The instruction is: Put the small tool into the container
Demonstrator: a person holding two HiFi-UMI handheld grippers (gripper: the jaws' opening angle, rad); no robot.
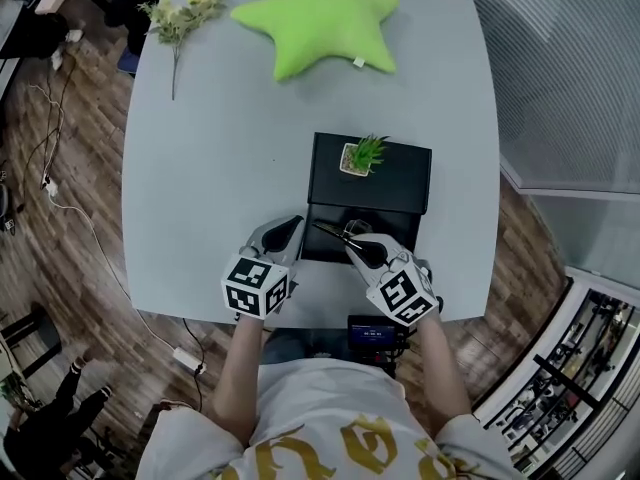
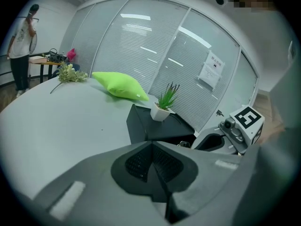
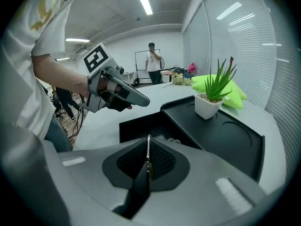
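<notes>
Spreading across the frame's middle: grey worktop (image 1: 200, 168). Carrying, just below centre, the black container (image 1: 400, 183), its open compartment lying toward the lower edge. Hanging at that compartment's lower rim: right claw (image 1: 352, 245), clenching the small tool (image 1: 328, 231) edge-on between its pads. Poking up and left out of the claw, over the opening, long axis slanting toward the upper left. Hovering just left of the compartment: left claw (image 1: 290, 226), pinching together on nothing. Probably needing only a release straight down.
</notes>
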